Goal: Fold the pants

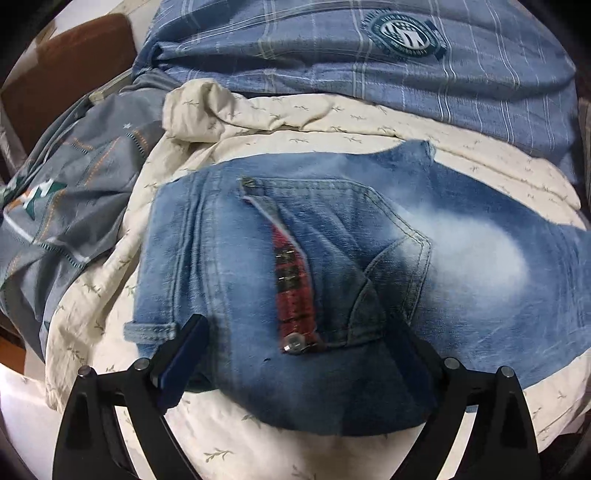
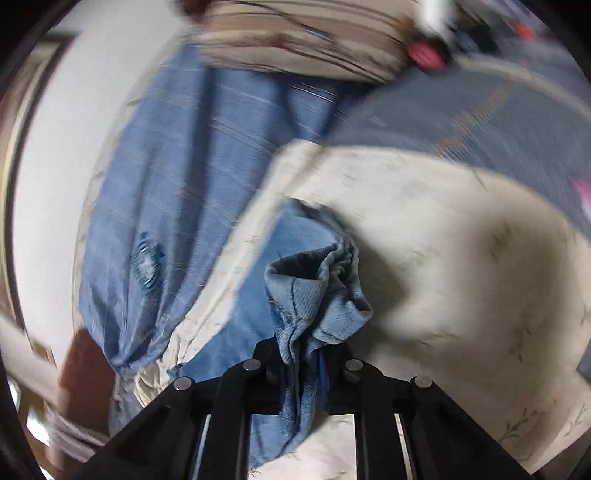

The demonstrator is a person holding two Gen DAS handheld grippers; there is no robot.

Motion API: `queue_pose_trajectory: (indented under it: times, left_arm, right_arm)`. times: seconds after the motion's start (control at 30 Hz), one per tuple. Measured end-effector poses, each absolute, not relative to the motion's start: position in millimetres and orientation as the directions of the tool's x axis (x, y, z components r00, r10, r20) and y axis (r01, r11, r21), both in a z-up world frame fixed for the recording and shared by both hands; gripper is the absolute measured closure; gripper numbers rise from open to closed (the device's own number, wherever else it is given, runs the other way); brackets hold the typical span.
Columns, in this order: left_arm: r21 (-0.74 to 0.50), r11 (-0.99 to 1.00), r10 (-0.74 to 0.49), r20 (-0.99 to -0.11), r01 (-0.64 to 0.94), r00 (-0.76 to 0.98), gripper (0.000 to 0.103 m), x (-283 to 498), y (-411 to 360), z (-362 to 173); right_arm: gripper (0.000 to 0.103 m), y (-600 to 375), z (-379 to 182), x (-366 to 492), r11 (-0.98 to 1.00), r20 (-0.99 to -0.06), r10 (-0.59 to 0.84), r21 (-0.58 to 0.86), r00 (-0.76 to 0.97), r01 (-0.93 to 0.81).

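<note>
The left claw (image 1: 295,354) is spread wide over the jeans (image 1: 332,236), which lie on a cream sheet (image 1: 258,118) just ahead. The right claw (image 2: 301,354) pinches a bunched denim hem (image 2: 314,291).

My left camera rides behind my left hand-held gripper (image 1: 295,339) and looks steeply down along its fingers, close over the jeans (image 1: 332,258) lying on the cream sheet (image 1: 221,443) of the bed, with the blue plaid pillow (image 1: 332,55) beyond. My right camera sits behind my right hand-held gripper (image 2: 303,354) and faces forward at a shallower tilt, very near a bunch of denim; its picture is smeared by blur. Both views share the jeans, the cream sheet, the grey quilt (image 1: 74,184) and the blue plaid pillow with its round badge (image 1: 402,33).
</note>
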State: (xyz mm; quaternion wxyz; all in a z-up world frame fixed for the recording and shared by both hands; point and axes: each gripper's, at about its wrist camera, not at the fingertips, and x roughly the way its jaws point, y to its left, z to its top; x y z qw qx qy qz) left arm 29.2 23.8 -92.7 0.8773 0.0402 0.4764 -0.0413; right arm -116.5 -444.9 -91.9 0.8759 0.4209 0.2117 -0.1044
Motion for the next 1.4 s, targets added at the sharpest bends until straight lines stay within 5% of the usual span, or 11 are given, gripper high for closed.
queue_pose_trajectory:
  times: [0.4, 0.57, 0.67, 0.7, 0.8, 0.83, 1.0, 1.07, 1.4]
  left_arm:
    - [-0.071, 0.988, -0.138, -0.795, 0.136, 0.591, 0.008, 17, 39, -60]
    - [-0.082, 0.989, -0.142, -0.794, 0.126, 0.592, 0.008, 17, 50, -63]
    - [-0.083, 0.99, -0.135, -0.801, 0.115, 0.583, 0.008, 18, 57, -67]
    - [-0.084, 0.99, -0.133, -0.803, 0.111, 0.58, 0.008, 18, 59, -68]
    - [-0.082, 0.991, -0.13, -0.804, 0.108, 0.58, 0.008, 17, 64, -68]
    - [-0.08, 0.991, -0.128, -0.803, 0.108, 0.581, 0.008, 16, 64, -67]
    - [-0.09, 0.986, -0.155, -0.778, 0.137, 0.608, 0.008, 13, 55, -52]
    - [-0.096, 0.98, -0.186, -0.763, 0.176, 0.619, 0.008, 12, 43, -41]
    - [-0.076, 0.906, -0.321, -0.766, 0.418, 0.557, 0.008, 48, -84, -30]
  right_arm:
    - [0.091, -314, -60, -80, 0.899, -0.441, 0.093, 0.423, 0.893, 0.115]
    - [0.087, -259, -87, -42, 0.933, -0.607, 0.202, 0.359, 0.769, 0.039]
    - [0.082, -229, -110, -18, 0.969, -0.761, 0.128, 0.234, 0.636, 0.084]
    - [0.079, -222, -108, -18, 0.981, -0.758, 0.101, 0.185, 0.644, 0.065]
    - [0.034, -211, -102, -26, 0.968, -0.748, 0.236, 0.233, 0.62, -0.088]
    - [0.032, -211, -101, -31, 0.948, -0.729, 0.309, 0.292, 0.612, -0.131]
    - [0.032, -246, -75, -58, 0.888, -0.577, 0.405, 0.433, 0.71, -0.156]
    - [0.032, -273, -70, -66, 0.88, -0.536, 0.343, 0.47, 0.771, -0.065]
    - [0.063, -319, -82, -63, 0.865, -0.605, 0.242, 0.489, 0.758, 0.114]
